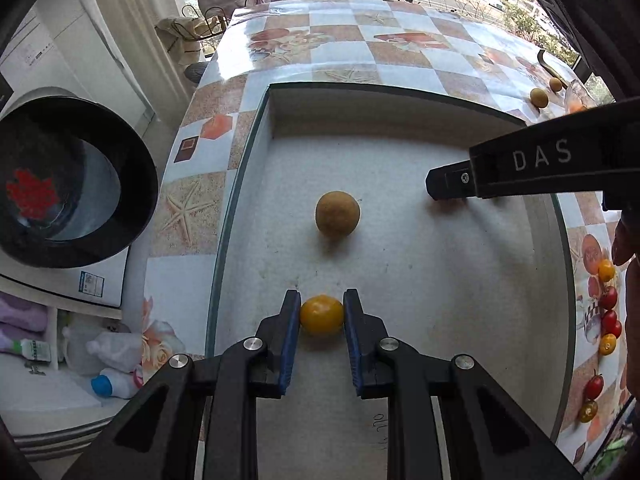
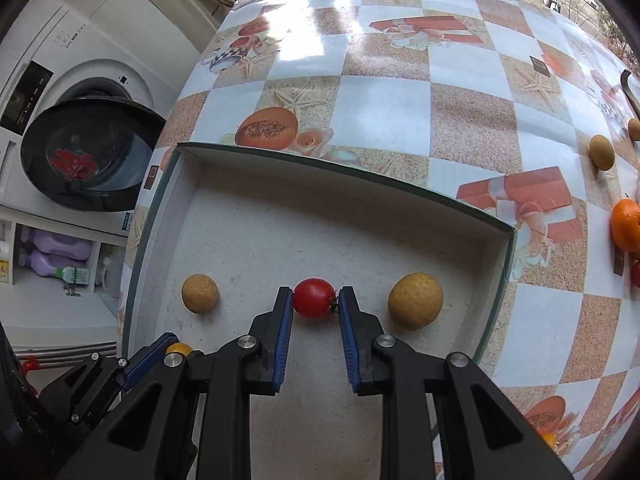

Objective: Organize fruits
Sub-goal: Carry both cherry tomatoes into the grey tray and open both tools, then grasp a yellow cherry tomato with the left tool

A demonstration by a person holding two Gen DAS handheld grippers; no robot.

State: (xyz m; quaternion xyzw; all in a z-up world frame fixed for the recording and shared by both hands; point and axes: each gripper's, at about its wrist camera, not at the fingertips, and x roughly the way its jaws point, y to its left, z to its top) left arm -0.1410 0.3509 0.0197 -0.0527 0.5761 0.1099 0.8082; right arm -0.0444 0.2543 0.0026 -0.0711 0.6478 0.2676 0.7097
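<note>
Mid-placing: left gripper (image 1: 322, 314) pinches a yellow cherry tomato (image 1: 322, 315) & right gripper (image 2: 314, 300) a red cherry tomato (image 2: 314, 298), both low inside the shallow box (image 2: 340, 178) w/ two longans (image 2: 416, 300); next, prob. release gently so they don't roll.

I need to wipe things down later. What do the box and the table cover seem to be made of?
Box: probably cardboard, matte; thin straight walls, speckled dull floor. Table cover: likely glossy vinyl or oilcloth; printed checks, bright window glare.

Left gripper (image 1: 322, 314) and right gripper (image 2: 314, 300) both steeply downward, jaws clamped on small round fruit.
</note>
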